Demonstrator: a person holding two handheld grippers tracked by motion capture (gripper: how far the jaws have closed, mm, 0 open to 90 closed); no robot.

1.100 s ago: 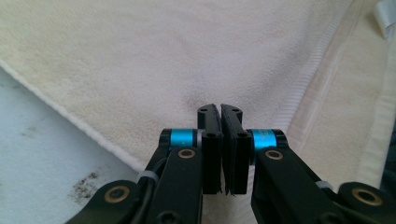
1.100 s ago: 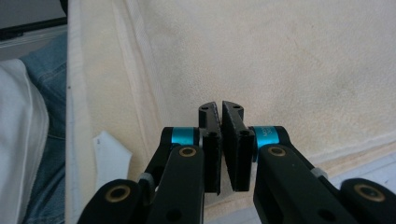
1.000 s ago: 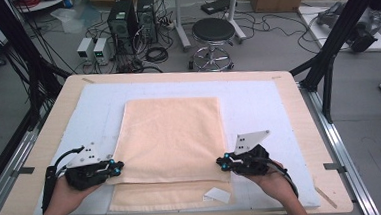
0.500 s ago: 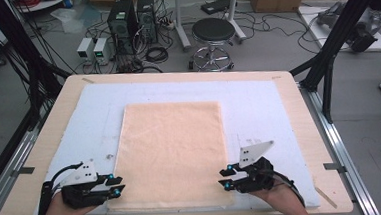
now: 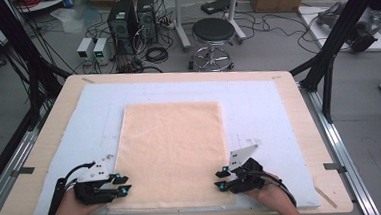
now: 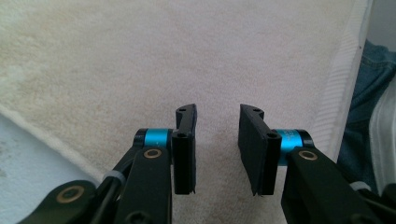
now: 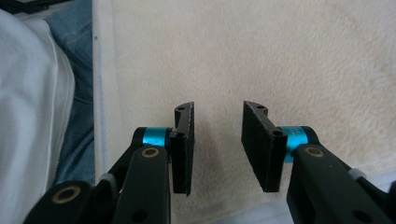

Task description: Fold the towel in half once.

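Towel (image 5: 172, 151) laid flat on the desk's blue mat (image 5: 273, 107), its near hem at the front edge. Left gripper (image 5: 118, 186) and right gripper (image 5: 222, 179) — jaws just opened, nothing held — are placed at its near corners. Soft, light, limp — best pinched at corners.

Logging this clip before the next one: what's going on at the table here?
A person is working a peach towel on a pale blue mat with two handheld grippers. The towel lies flat and spread out. The left gripper and right gripper sit at the towel's two near corners. Both sets of jaws have just been opening, and nothing is pinched between them, so the towel looks just released.
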